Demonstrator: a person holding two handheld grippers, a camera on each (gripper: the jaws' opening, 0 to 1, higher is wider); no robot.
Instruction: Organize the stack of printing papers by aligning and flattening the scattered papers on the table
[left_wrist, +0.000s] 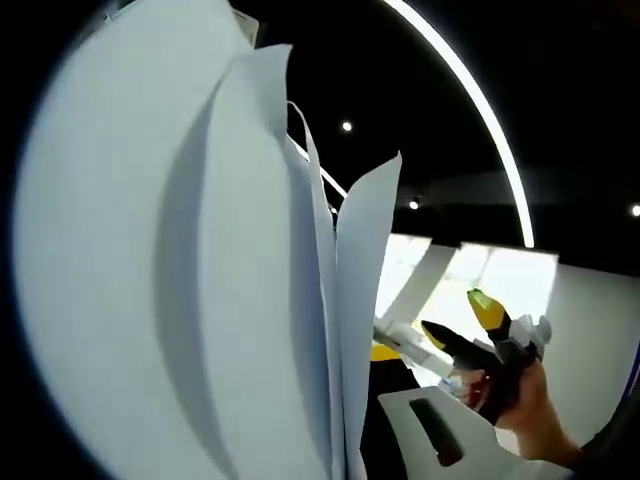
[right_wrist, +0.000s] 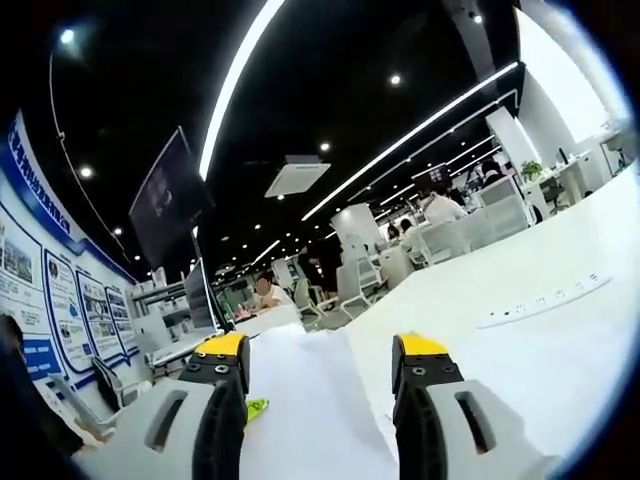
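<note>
We lift the fanned white printing papers (left_wrist: 200, 300) on edge, probably to square them; our left gripper cannot be judged. At 5 o'clock our right gripper (left_wrist: 480, 325) waits, jaws apart, over the white counter (right_wrist: 560, 340).

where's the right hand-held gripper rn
In the left gripper view the right hand-held gripper sits at lower right, held by a hand, just right of the upright papers.
</note>
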